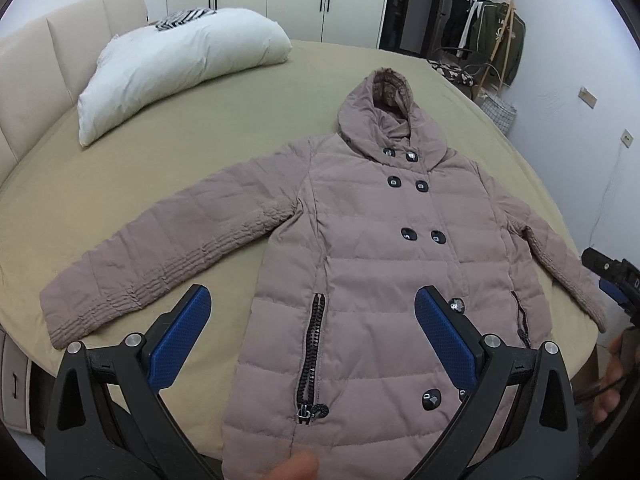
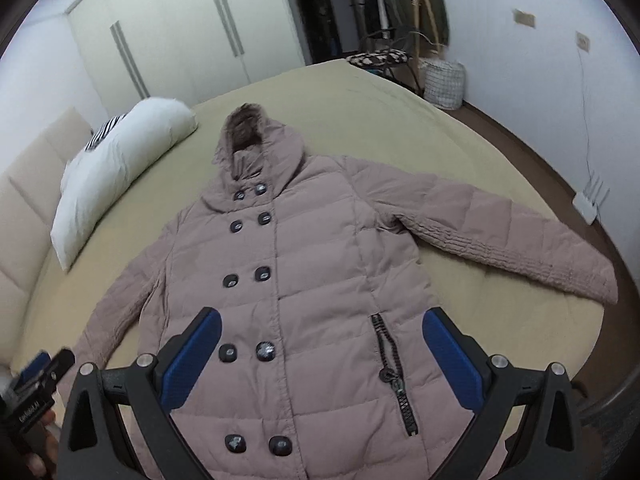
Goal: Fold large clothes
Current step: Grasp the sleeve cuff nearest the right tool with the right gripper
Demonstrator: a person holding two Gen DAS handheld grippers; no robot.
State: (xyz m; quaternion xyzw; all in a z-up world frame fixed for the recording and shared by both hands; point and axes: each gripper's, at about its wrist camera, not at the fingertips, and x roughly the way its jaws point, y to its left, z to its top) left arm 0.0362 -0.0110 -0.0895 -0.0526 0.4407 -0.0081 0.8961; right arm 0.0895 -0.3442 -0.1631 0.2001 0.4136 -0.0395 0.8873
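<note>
A dusty-pink hooded puffer coat (image 1: 372, 256) lies flat and face up on the bed, buttoned, both sleeves spread out; it also shows in the right wrist view (image 2: 316, 280). My left gripper (image 1: 314, 300) is open and empty, held above the coat's lower left side near the pocket zip (image 1: 312, 352). My right gripper (image 2: 320, 328) is open and empty above the coat's lower front, between the buttons and the other pocket zip (image 2: 394, 380). The right gripper's body shows at the right edge of the left wrist view (image 1: 616, 280).
The round bed has an olive sheet (image 1: 200, 128). A white pillow (image 1: 176, 64) lies at the far left by the beige headboard (image 1: 48, 52). White wardrobes (image 2: 168, 36), a clothes rack (image 2: 412, 4) and a wire basket (image 2: 444, 80) stand beyond the bed.
</note>
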